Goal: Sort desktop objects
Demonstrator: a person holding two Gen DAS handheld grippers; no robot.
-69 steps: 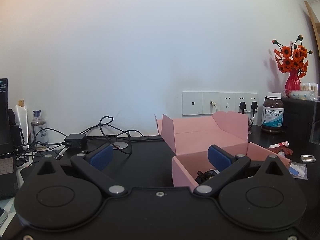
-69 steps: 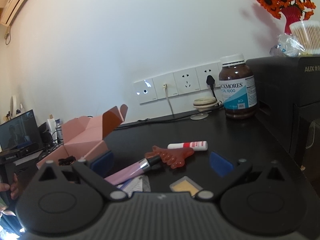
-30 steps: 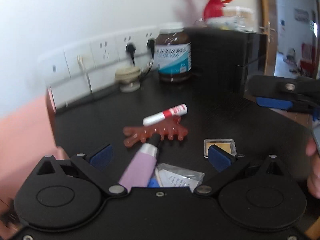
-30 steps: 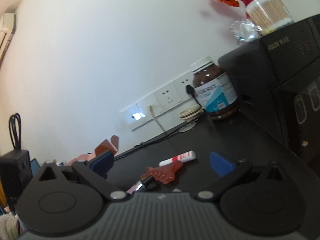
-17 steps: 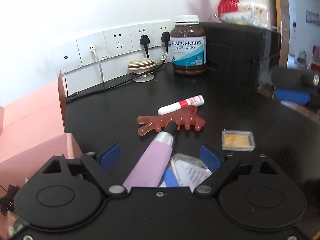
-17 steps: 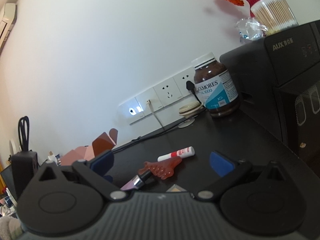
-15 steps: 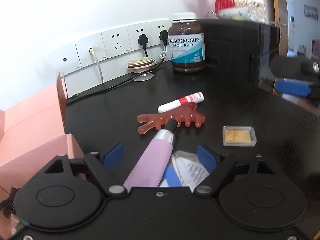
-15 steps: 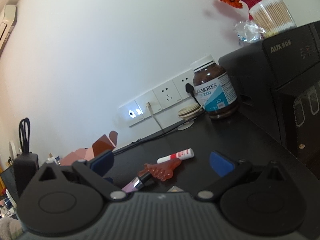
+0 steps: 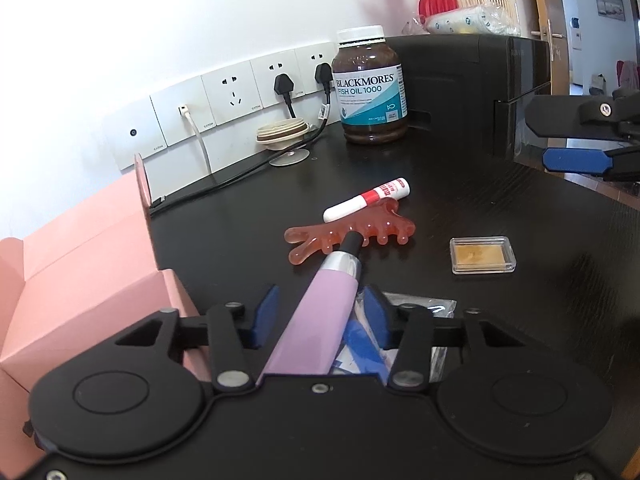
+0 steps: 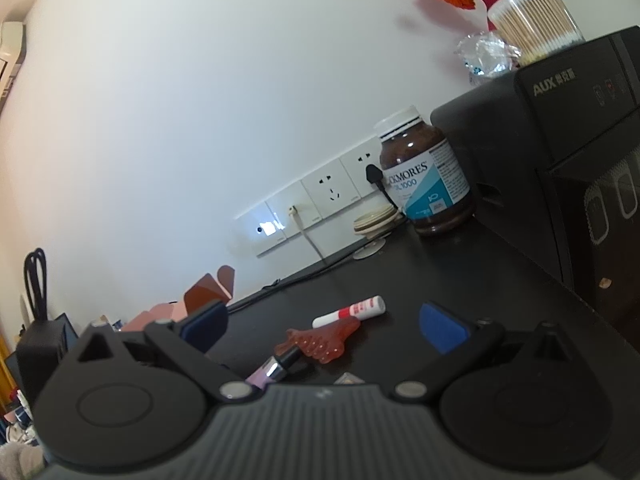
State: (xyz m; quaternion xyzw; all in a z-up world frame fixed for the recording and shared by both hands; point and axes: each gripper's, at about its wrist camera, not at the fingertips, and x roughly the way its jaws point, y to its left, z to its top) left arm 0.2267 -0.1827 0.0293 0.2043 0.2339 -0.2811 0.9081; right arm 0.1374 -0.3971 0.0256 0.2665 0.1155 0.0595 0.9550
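Observation:
A lilac tube (image 9: 320,320) with a black tip lies on the black desk, its tip resting on a red comb-shaped tool (image 9: 352,236). My left gripper (image 9: 320,308) is closing around the tube; its blue pads flank it, with a thin gap still showing on the left side. Under the tube lies a clear packet (image 9: 416,312). A white-and-red stick (image 9: 366,200) and a small clear case (image 9: 482,255) lie beyond. The open pink box (image 9: 92,264) stands at the left. My right gripper (image 10: 320,328) hovers open and empty above the tool (image 10: 324,340).
A brown supplement bottle (image 9: 370,88) stands at the back beside a black appliance (image 9: 472,92) that carries a red vase and cotton swabs. Wall sockets (image 9: 232,96) with plugged cables run along the back. The right gripper (image 9: 540,140) shows at the right edge.
The left gripper swung from the pink box to the lilac tube, and its jaws have drawn in from wide open to close beside the tube. The right gripper has stayed still.

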